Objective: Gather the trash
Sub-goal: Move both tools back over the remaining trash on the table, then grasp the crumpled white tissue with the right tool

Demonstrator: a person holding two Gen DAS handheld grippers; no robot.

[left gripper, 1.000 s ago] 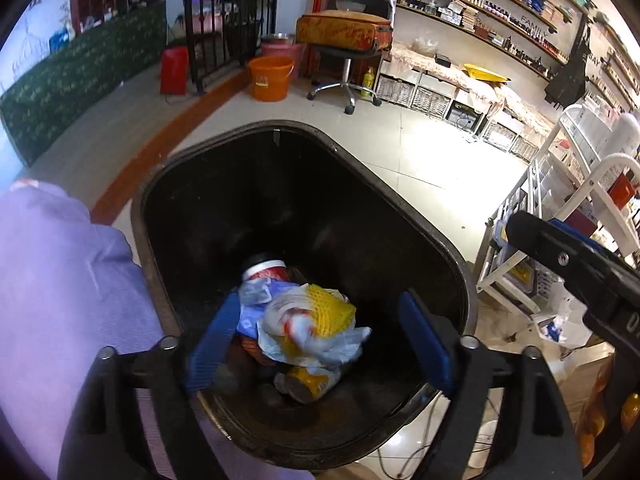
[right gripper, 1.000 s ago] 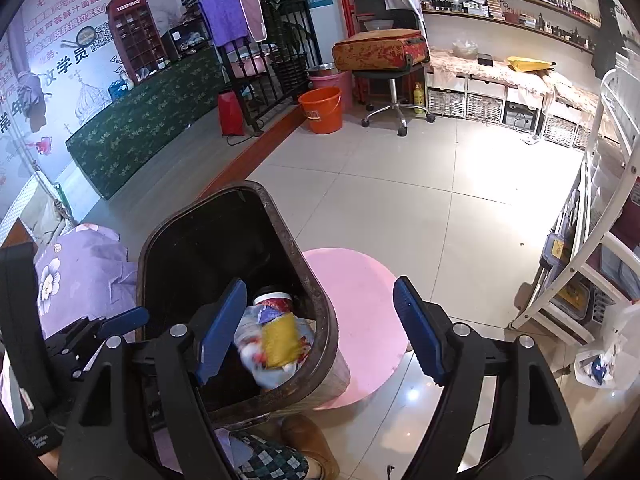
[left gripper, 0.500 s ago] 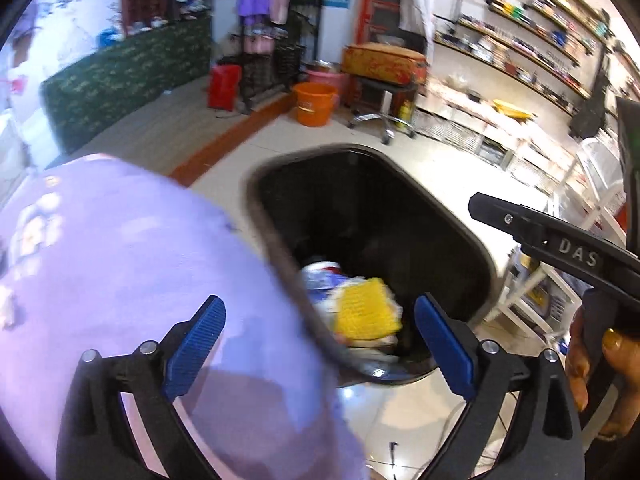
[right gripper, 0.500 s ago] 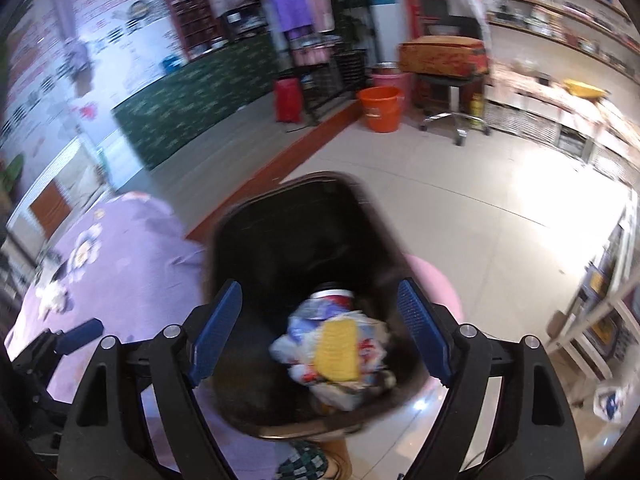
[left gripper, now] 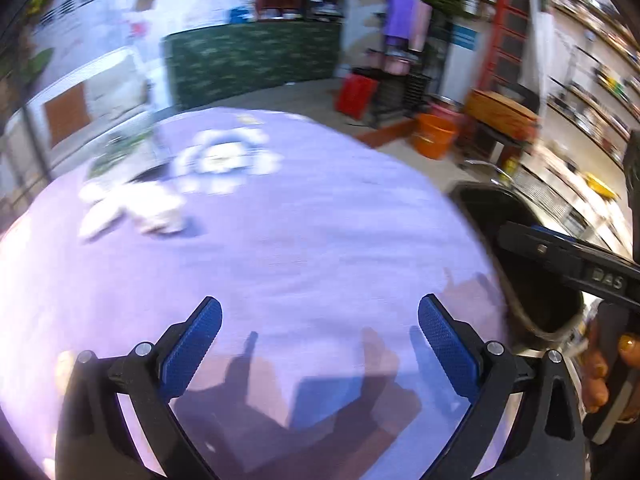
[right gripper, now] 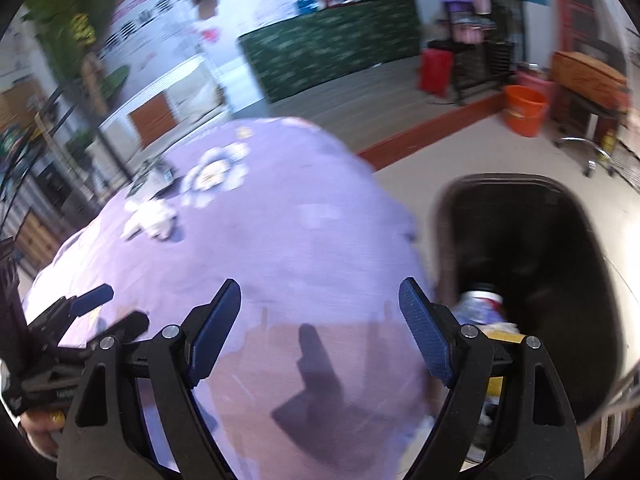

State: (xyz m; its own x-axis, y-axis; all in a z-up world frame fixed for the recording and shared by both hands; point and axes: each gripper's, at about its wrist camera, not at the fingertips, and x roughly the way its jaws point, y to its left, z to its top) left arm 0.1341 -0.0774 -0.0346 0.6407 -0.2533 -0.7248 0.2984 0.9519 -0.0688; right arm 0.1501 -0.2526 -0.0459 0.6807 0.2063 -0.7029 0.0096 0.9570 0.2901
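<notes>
My left gripper (left gripper: 318, 304) is open and empty above a round table with a purple flowered cloth (left gripper: 300, 240). White crumpled trash (left gripper: 132, 208) lies on the far left of the cloth, well ahead of the jaws. My right gripper (right gripper: 319, 285) is open and empty over the cloth's right edge (right gripper: 400, 208). In the right wrist view the same white trash (right gripper: 148, 220) sits far left. A black bin (right gripper: 500, 178) stands to the right of the table, with a can and wrappers (right gripper: 480, 308) inside. The left wrist view shows the bin (left gripper: 472, 188) at its right edge.
An orange bucket (right gripper: 524, 110), a red container (right gripper: 436, 68) and a swivel stool with an orange cushion (right gripper: 588, 76) stand on the tiled floor beyond the bin. A green counter (left gripper: 256, 60) lines the back. A hand (left gripper: 600, 372) grips the right tool.
Both views have swung left from the bin to the purple table; the bin now lies at the right. The left jaws have spread wider. The trash stays in the bin.
</notes>
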